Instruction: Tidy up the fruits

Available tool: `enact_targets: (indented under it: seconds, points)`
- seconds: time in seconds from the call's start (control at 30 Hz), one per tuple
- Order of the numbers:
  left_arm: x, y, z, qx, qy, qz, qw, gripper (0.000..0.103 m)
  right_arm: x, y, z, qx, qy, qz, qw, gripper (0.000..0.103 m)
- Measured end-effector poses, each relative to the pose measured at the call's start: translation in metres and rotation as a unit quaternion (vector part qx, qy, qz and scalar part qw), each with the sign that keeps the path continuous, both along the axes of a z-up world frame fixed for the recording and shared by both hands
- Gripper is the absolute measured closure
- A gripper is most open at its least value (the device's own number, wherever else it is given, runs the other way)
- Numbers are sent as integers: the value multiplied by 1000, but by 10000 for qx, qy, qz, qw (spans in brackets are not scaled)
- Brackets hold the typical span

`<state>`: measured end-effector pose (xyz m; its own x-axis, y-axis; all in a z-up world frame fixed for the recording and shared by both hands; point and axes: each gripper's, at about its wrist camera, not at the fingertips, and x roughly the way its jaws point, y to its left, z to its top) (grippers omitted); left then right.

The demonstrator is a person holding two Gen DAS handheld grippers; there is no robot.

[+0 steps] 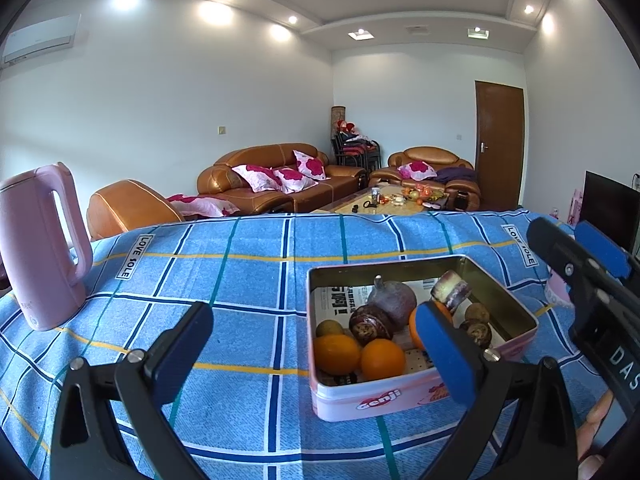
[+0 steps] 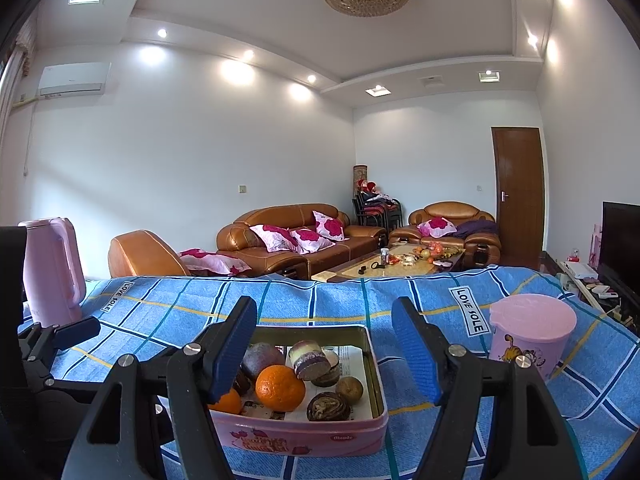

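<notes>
A table draped in a blue checked cloth [image 1: 248, 264] fills the foreground of a living room, brown leather sofas [image 2: 304, 236] lining the white wall behind. A pink kettle [image 1: 44, 248] stands at the cloth's left end and a pink lidded tub [image 2: 532, 332] at its right. Between them sits a pink tin [image 2: 304, 436], lined with newspaper and holding the fruit: oranges [image 2: 280, 388], dark purple fruits [image 1: 394, 300] and small brown ones [image 2: 349, 389]. The left gripper [image 1: 316, 344] hangs open before the tin, its right finger over the near edge. The right gripper [image 2: 326, 348] is likewise spread wide above the tin, nothing between its blue pads [image 2: 416, 356].
</notes>
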<state>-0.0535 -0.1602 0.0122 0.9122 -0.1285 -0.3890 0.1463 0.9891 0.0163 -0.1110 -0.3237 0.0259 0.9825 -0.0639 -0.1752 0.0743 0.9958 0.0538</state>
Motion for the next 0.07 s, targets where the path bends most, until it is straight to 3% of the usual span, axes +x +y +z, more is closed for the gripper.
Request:
enact_targets:
  seconds: [0.07]
  points:
    - [2,0,0,1,42,11,10000,0,0,-2,0,24,1,-65,10000,31]
